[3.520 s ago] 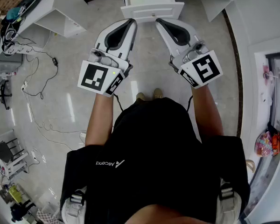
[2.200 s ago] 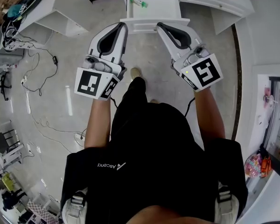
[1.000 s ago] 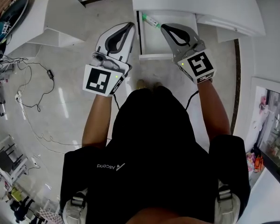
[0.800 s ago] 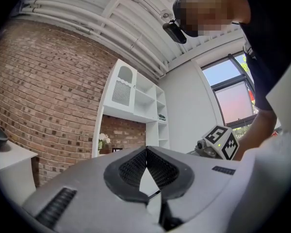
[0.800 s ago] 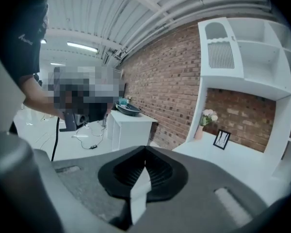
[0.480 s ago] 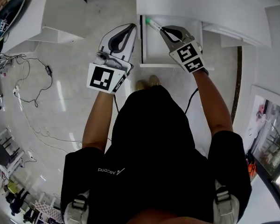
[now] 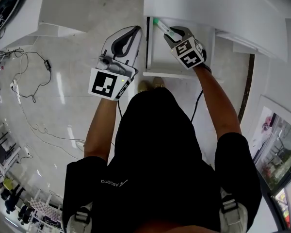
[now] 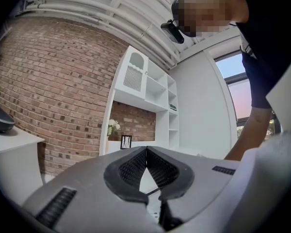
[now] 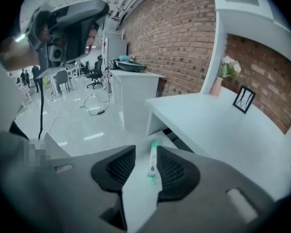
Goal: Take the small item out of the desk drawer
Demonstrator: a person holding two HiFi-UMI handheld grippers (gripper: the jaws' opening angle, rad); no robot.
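The small item is a white tube with a green cap (image 7: 161, 27) lying at the far end of the open white drawer (image 7: 153, 57). My right gripper (image 7: 169, 33) reaches into the drawer over it. In the right gripper view the tube (image 9: 152, 163) lies on the drawer floor (image 9: 136, 188) between the jaws of the right gripper (image 9: 147, 148), close to the right-hand pad. These jaws are opening and do not press on the tube. My left gripper (image 7: 136, 29) hangs outside the drawer's left side; in its own view the left gripper (image 8: 146, 149) is shut and holds nothing.
The white desk top (image 7: 208, 4) overhangs the drawer's back; a vase (image 9: 225, 76) and a picture frame (image 9: 244, 98) stand on it. A white shelf unit (image 7: 53, 13) stands at the left. Cables (image 7: 34, 96) trail over the floor. The person's feet (image 7: 153, 84) are just before the drawer front.
The person has stepped up to the desk. My right gripper has moved forward into the drawer, tipped down over the tube, and its jaws have parted. The left gripper stays shut beside the drawer.
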